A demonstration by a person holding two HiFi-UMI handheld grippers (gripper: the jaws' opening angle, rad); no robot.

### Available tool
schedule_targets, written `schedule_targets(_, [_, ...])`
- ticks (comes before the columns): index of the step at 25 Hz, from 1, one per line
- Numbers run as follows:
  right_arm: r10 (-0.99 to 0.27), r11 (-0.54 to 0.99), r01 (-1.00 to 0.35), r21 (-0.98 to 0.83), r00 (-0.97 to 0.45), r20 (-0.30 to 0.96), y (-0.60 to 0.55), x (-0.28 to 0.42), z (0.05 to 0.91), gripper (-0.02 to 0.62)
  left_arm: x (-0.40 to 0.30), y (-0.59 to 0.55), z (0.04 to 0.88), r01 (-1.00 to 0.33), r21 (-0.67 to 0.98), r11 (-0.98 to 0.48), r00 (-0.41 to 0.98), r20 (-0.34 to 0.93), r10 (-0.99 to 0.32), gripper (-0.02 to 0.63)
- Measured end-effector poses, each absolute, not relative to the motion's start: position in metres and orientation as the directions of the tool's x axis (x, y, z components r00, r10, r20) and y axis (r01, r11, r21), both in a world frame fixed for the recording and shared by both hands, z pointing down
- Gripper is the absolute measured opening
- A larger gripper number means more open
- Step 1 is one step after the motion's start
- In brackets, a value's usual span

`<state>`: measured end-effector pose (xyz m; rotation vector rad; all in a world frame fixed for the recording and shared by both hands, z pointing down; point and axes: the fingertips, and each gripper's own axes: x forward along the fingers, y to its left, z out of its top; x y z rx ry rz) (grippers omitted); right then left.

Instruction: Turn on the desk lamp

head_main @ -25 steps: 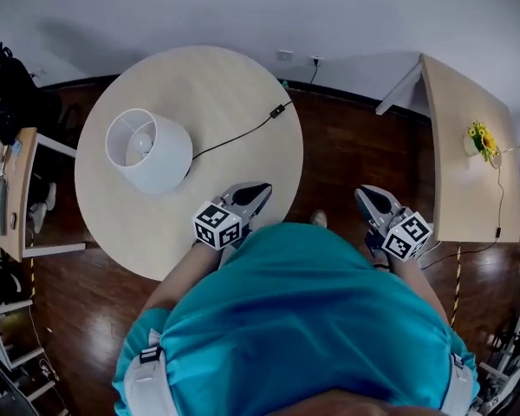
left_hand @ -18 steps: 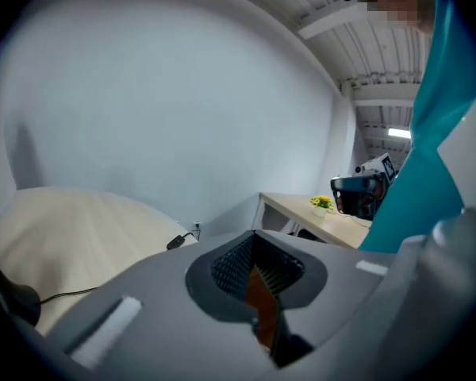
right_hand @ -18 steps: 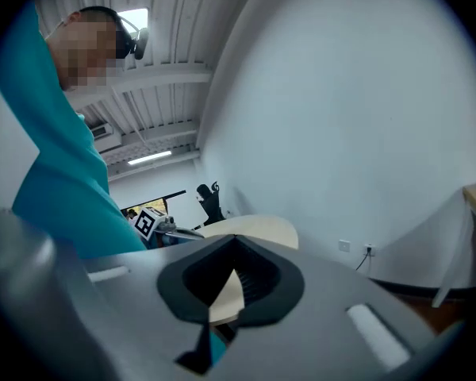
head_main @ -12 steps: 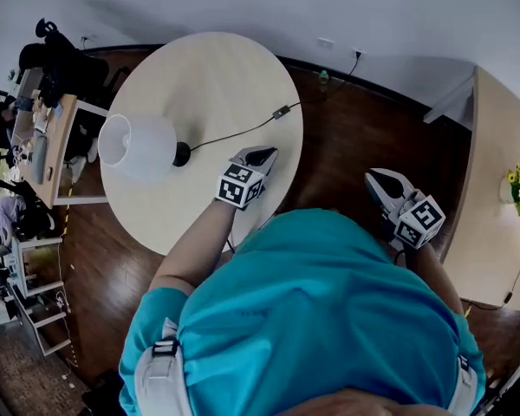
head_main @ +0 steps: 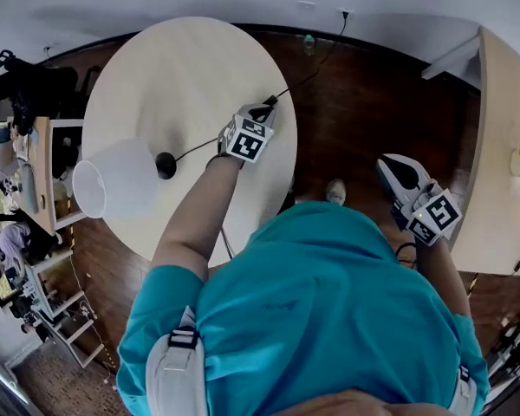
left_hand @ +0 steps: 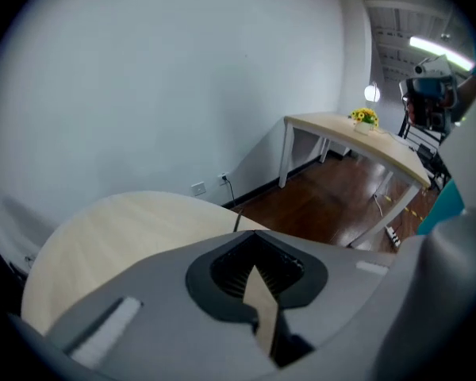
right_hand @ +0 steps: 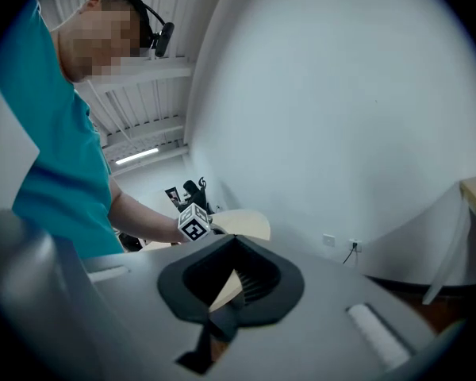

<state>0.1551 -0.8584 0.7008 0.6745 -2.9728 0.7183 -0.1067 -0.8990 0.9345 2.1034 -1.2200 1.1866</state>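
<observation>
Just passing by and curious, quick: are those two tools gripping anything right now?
Left tool: closed, holding nothing.
Right tool: closed, holding nothing.

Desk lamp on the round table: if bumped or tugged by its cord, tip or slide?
Likely tippy: the desk lamp carries a wide white shade over a small black base. Probably light for its size, so a push may slide it. The thin cord lies in a loose curve, so it likely flexes before dragging anything.
</observation>
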Motion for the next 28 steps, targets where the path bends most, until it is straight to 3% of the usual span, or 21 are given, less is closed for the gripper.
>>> schedule_targets(9, [-0.415,0.731,-0.459,-0.505,-0.886,0.206,-0.865,0.141,0.769,0.002,-0.139,-0.924,0.993,-0.733,-0.170,-0.659,0.106,0.928,-0.357,0.106])
schedule_targets(23, [-0.424,0.698,-0.470,-0.540,-0.879,0.218,-0.866,0.152,0.788,0.002,-0.140,-0.927,1.011,-0.658,-0.189,-0.729,0.025,0.962,-0.272,0.074])
schedule_targets(28, [-0.423,0.700,-0.467,-0.541,-0.881,0.212,-0.866,0.154,0.788,0.002,-0.137,-0.926,1.012,-0.624,-0.149,-0.767,-0.022,0.985,-0.173,0.071])
